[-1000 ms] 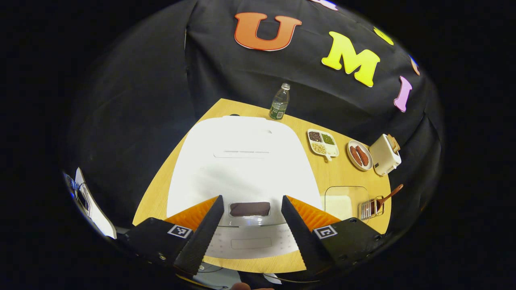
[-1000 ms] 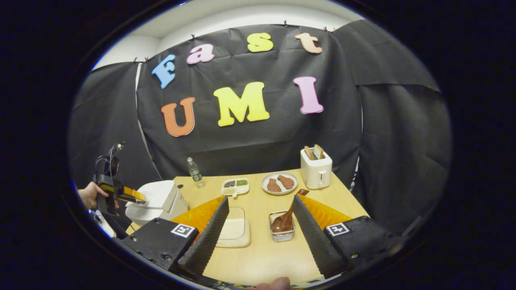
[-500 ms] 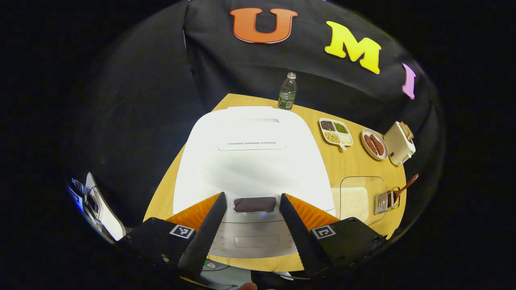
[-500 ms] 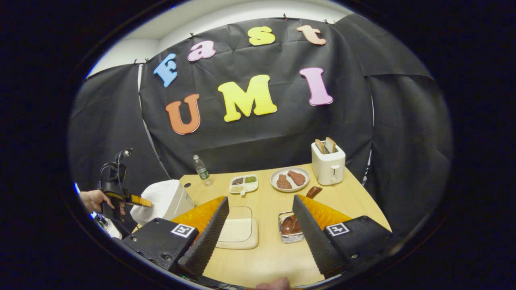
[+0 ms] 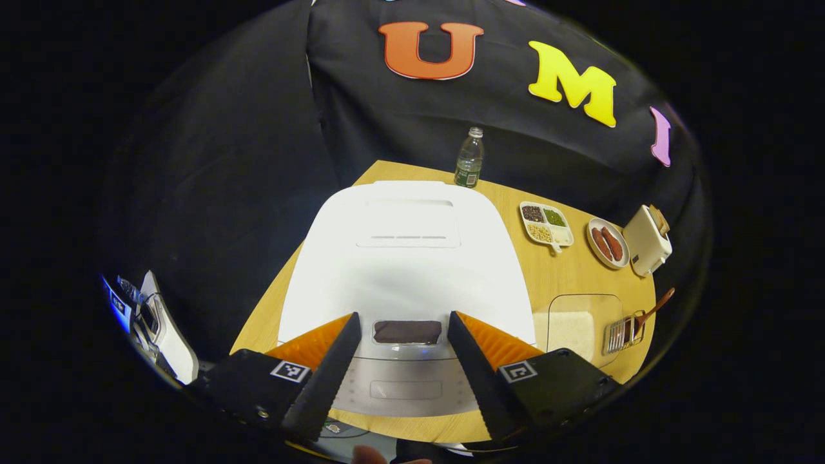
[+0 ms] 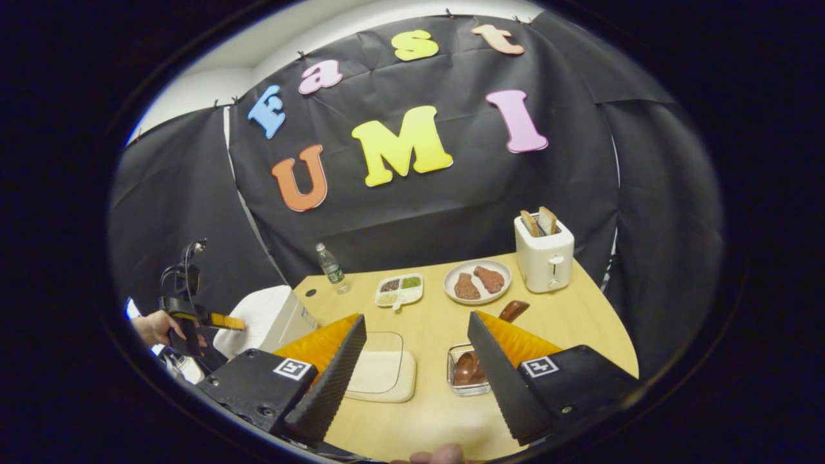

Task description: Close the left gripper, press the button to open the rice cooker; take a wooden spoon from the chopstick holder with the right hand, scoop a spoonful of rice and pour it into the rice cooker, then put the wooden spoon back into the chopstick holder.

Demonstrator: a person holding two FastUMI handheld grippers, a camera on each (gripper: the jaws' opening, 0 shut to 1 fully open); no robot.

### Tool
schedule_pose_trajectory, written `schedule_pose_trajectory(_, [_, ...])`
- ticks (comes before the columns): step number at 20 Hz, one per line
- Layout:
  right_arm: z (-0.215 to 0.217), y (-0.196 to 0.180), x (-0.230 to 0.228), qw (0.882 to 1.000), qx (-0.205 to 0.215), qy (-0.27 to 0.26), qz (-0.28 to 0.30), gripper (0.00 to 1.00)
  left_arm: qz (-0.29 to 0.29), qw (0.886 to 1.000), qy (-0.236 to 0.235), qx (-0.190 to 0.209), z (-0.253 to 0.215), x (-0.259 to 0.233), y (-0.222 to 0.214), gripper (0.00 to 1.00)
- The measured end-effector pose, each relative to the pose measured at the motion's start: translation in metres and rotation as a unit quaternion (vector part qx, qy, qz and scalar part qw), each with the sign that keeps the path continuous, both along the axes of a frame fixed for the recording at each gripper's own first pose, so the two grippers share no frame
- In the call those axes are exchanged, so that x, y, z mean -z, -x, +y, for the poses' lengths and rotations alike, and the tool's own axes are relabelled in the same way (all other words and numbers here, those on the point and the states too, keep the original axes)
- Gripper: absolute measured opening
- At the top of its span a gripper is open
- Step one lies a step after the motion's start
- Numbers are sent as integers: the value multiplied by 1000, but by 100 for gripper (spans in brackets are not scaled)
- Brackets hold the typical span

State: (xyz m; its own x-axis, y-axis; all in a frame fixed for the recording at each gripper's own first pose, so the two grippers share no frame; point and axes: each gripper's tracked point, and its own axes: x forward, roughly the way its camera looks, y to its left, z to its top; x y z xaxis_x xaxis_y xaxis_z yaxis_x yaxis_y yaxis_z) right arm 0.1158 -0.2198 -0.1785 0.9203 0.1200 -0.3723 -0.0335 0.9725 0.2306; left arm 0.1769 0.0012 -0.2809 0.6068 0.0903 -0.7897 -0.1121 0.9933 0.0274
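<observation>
The white rice cooker (image 5: 406, 258) stands shut, its dark front button (image 5: 407, 332) lying just beyond and between the fingertips of my left gripper (image 5: 401, 318), which is open. At the table's right edge a wooden spoon (image 5: 654, 308) leans in the wire chopstick holder (image 5: 619, 334), beside a clear tray of rice (image 5: 577, 325). My right gripper (image 6: 416, 317) is open above the table. Ahead of it lie the rice tray (image 6: 380, 372) and the chopstick holder (image 6: 465, 370), the spoon (image 6: 514, 310) partly hidden behind its right finger. The cooker (image 6: 264, 319) sits far left.
On the wooden table (image 6: 438, 322) stand a water bottle (image 6: 330, 260), a divided dish of grains (image 6: 399, 290), a plate of meat (image 6: 477, 281) and a toaster (image 6: 544, 254) along the back. A hand (image 6: 155, 325) holds the other gripper by the cooker.
The right gripper view has swung left, so the chopstick holder now sits partly behind its right finger. The left gripper has shifted slightly over the cooker's front. Both stay open.
</observation>
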Motion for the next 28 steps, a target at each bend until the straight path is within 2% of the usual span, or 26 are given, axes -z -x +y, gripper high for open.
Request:
schedule_pose_trajectory(2, [-1,0,-6,1000,-3,2,-6,100,-13,1000,10,-8,-2,-2,-3,96])
schedule_pose_trajectory(5, [2,6,-15,1000,-6,16,-17,100,-60,998,24,-1,-15,-26,-6,95])
schedule_pose_trajectory(8, [12,19,-31,999,-9,32,-37,100,-124,992,28,17,-32,-75,5,96])
schedule_pose_trajectory(10, [24,32,-50,997,-8,44,-62,100,-180,983,23,39,-46,-115,19,95])
schedule_pose_trajectory(14, [53,79,-94,990,3,75,-122,99,-276,958,20,73,-58,-183,79,95])
schedule_pose_trajectory(18, [94,147,-127,983,8,92,-160,100,-344,933,36,96,-65,-229,165,95])
schedule_pose_trajectory(25, [135,256,-151,974,41,122,-189,100,-423,890,45,164,-91,-270,294,94])
schedule_pose_trajectory(26, [141,267,-153,973,42,124,-191,99,-428,887,43,168,-93,-271,306,95])
schedule_pose_trajectory(28, [148,283,-155,971,44,127,-196,100,-425,889,47,167,-96,-268,324,95])
